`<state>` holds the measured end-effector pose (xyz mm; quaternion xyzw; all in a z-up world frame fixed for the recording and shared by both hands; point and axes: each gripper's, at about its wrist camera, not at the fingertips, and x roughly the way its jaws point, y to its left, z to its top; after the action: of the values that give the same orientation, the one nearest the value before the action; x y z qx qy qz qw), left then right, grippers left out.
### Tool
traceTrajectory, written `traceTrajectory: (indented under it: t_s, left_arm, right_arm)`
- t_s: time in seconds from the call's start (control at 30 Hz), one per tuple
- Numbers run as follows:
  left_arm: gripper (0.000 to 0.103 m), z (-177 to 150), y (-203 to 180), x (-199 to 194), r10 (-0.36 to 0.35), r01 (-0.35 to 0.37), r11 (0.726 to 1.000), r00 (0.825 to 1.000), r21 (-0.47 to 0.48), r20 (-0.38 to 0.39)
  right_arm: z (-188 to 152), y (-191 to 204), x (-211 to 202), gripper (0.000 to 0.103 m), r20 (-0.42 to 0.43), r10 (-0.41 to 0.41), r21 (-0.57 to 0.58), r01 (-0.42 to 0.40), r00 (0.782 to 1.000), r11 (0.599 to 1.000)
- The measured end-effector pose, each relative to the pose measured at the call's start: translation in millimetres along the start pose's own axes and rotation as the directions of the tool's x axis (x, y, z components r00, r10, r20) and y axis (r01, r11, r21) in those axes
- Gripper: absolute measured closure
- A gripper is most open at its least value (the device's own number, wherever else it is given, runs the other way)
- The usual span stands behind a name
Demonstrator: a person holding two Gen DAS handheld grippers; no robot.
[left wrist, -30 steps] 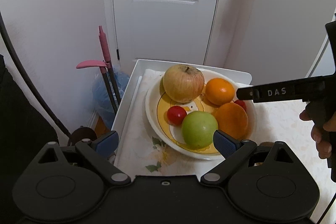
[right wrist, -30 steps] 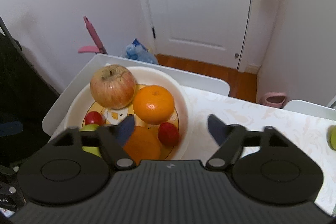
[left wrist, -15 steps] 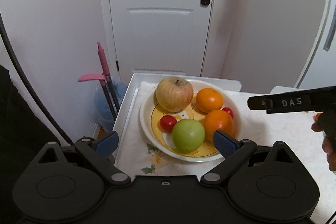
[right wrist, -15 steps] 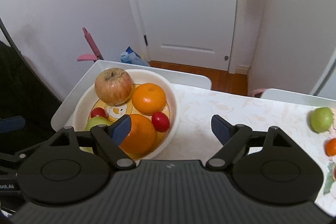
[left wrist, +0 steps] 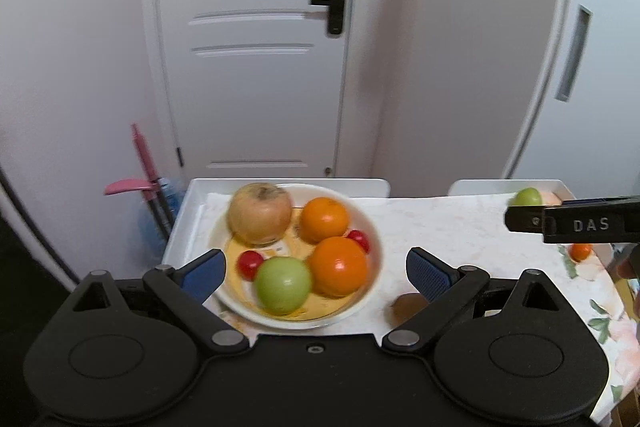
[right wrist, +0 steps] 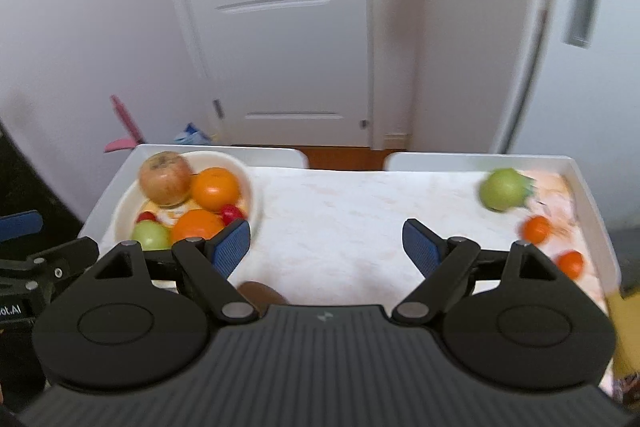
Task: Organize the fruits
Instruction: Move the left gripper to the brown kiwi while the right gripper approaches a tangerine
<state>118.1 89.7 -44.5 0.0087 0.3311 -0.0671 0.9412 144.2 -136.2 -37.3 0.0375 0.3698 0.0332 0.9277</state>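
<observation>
Up above the table, my left gripper (left wrist: 316, 273) hung with its blue-padded fingers spread wide and nothing between them. Below that gap sat the white bowl (left wrist: 374, 223), at the left end of the white table (left wrist: 440, 227), on the pale marbled cloth. Six fruits filled it: a big russet apple (left wrist: 260, 213) at the back left, an orange (left wrist: 324, 219) just beside it, a second orange (left wrist: 339, 266) nearer me, a green apple (left wrist: 283, 285) touching that one, and two small red fruits, one (left wrist: 250, 264) to the left of the green apple and one (left wrist: 359, 239) wedged between the oranges and the rim. A brown fruit (left wrist: 406, 307) lay on the cloth just right of the bowl, partly hidden by my finger linkage.

My right gripper (right wrist: 326, 247) was likewise wide open and held nothing, its fingers hanging over bare cloth in the middle of the table. From its camera, the bowl was at the left, and the far right end carried loose fruit well apart from the bowl: another green apple (right wrist: 502, 189) towards the back, then two small orange fruits, one (right wrist: 537, 229) nearer the apple and one (right wrist: 570, 263) closer to me. That side was blurred. A white door (left wrist: 256, 39) stood behind the table.
</observation>
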Motion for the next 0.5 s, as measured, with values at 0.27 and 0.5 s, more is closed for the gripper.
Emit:
traceTrajectory:
  t_s: [0.27, 0.5]
  left_arm:
    - [0.004, -2.2, -37.1, 16.3, -0.058, 0.059, 0.998, 0.998, 0.037, -0.03]
    - [0.004, -9.4, -68.9, 31.7, -0.055, 0.058, 0.997, 0.996, 0.041, -0.07]
  right_arm:
    - [-18.8, -55.7, -13.9, 0.005, -0.01, -0.105, 0.091, 0.106, 0.994, 0.99]
    - [-27.7, -106.8, -4.2, 0.005, -0.044, -0.145, 0.127, 0.15, 0.988, 0.981]
